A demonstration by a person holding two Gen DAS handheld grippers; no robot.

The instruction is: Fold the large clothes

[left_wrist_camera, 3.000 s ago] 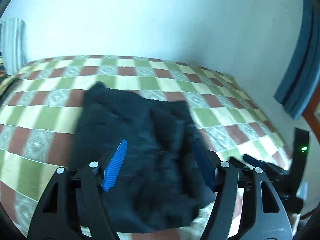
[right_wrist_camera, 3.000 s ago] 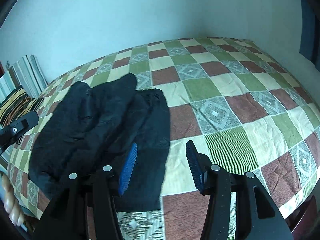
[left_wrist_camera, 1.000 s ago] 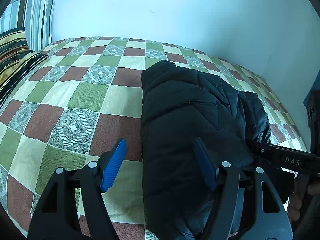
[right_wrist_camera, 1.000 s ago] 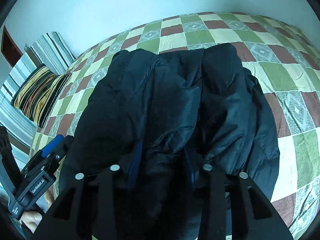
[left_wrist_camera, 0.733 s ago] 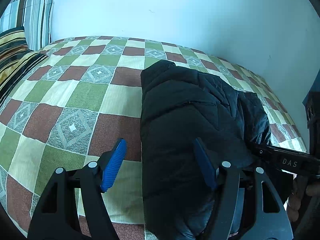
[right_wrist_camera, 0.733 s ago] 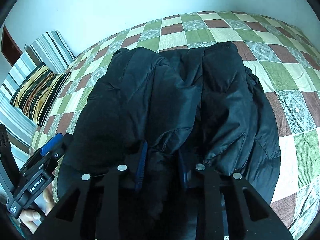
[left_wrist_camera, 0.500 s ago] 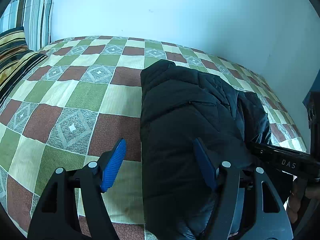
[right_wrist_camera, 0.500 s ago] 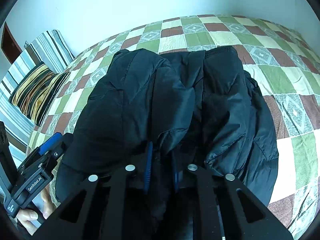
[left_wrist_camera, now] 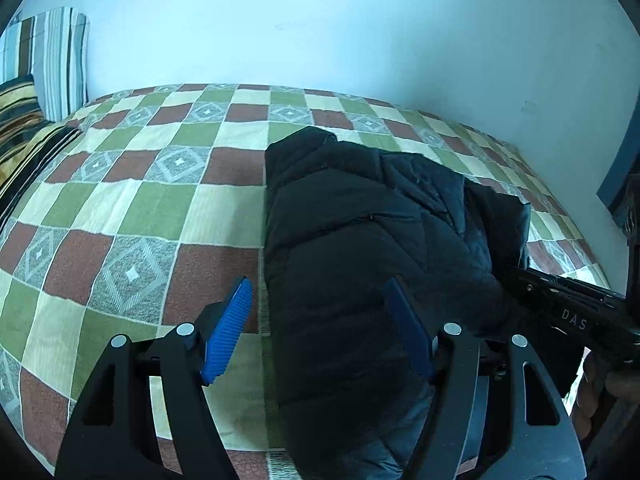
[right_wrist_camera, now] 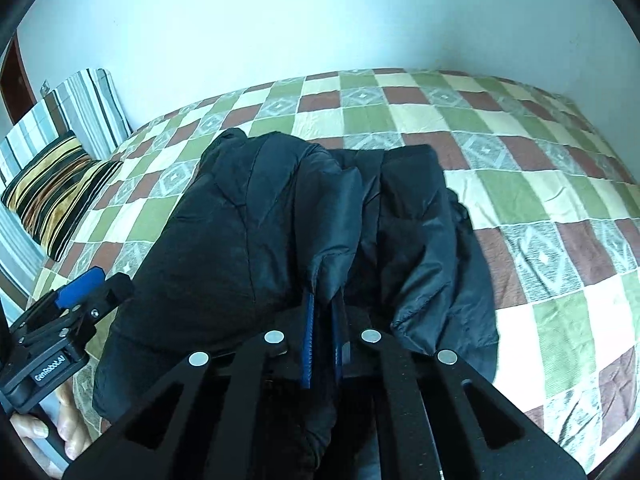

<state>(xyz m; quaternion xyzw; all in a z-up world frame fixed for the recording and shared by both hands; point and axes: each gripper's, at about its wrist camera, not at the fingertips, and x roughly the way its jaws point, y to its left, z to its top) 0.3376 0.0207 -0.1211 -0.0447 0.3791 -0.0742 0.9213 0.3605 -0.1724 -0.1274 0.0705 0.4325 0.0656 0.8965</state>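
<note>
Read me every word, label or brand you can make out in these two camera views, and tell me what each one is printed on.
"DAS": pale letters on the black body of the right gripper, seen at the right edge of the left wrist view.
"GenRobot.AI": white letters on the black body of the left gripper, seen at the lower left of the right wrist view.
No readable text shows on the black jacket, the checked bedspread or the striped pillows.

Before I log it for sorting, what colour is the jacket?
Black jacket, clearest in the right wrist view.
</note>
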